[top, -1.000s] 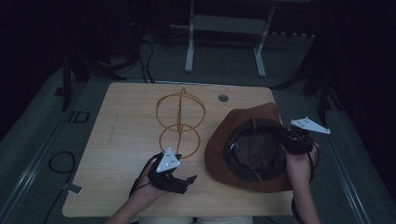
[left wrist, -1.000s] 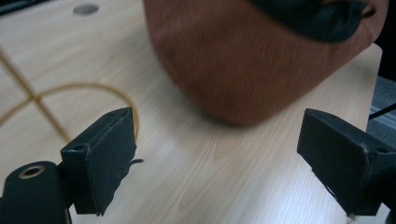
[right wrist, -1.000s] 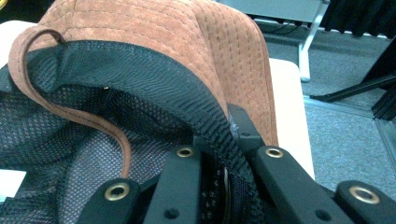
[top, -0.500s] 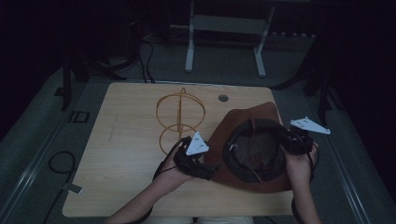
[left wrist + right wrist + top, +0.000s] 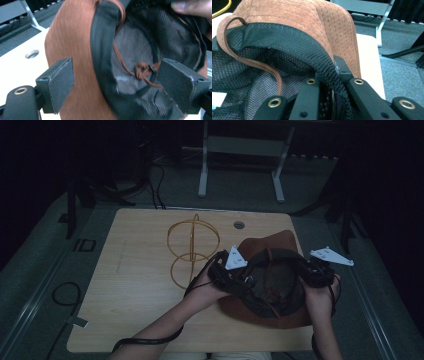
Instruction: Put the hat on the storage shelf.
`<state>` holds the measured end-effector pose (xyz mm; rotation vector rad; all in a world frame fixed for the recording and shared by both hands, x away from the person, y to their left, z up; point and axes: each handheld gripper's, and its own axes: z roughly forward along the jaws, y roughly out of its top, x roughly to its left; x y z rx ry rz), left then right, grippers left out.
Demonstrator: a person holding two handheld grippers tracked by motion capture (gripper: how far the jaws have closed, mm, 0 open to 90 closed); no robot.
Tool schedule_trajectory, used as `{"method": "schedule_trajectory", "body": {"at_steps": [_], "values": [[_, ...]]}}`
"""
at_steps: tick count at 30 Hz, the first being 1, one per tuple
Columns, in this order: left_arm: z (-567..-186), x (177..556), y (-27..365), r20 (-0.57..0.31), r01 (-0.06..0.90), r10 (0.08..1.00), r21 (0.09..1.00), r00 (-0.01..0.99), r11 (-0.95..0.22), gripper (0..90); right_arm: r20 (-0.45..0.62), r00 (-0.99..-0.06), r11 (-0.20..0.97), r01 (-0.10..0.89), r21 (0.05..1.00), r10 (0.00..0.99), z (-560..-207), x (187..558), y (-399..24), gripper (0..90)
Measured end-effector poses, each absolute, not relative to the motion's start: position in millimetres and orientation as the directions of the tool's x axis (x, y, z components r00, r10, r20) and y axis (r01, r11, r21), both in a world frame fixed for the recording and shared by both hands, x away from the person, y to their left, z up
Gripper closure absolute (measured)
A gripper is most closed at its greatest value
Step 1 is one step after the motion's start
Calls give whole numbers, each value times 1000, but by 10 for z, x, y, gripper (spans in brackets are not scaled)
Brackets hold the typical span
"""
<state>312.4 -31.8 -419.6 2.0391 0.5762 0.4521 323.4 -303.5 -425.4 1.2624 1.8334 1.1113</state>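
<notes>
A brown suede hat (image 5: pixel 272 244) lies upside down on the right of the table, its black mesh lining up. In the high view my left gripper (image 5: pixel 244 281) is at the hat's left rim. In the left gripper view the left gripper (image 5: pixel 117 81) is open, jaws wide to either side of the hat (image 5: pixel 72 45) and its black band; a knotted brown cord (image 5: pixel 142 71) lies in the lining. My right gripper (image 5: pixel 311 272) is at the right rim. In the right gripper view the right gripper (image 5: pixel 332 73) is shut on the black band of the hat (image 5: pixel 312 22).
A gold wire stand (image 5: pixel 192 247) made of rings rises left of the hat, close to my left hand. The wooden table (image 5: pixel 135 285) has a round cable hole (image 5: pixel 239 225) near its far edge. A metal frame (image 5: pixel 240 145) stands on the floor beyond.
My left gripper has moved right from the table's front to the hat's left rim, jaws now around the band. The right gripper has kept its hold.
</notes>
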Motion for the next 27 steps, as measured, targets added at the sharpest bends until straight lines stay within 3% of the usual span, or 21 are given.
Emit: {"method": "schedule_trajectory", "body": {"at_steps": [6,16,27], "values": [[-4178,3251,-472,147,216,598,844,788,-491,148,-42,-336,182,399,898,941,-4249,3220,-3023,841],[-4302,3476,-607,141,295,674,820,725,-489,180,-30,-363,179,384,906,931,-4200,3145,-2981,841],[-4375,3501,-662,194,312,723,806,663,-503,607,-22,-379,180,387,904,925,-4198,3071,-2937,841]]}}
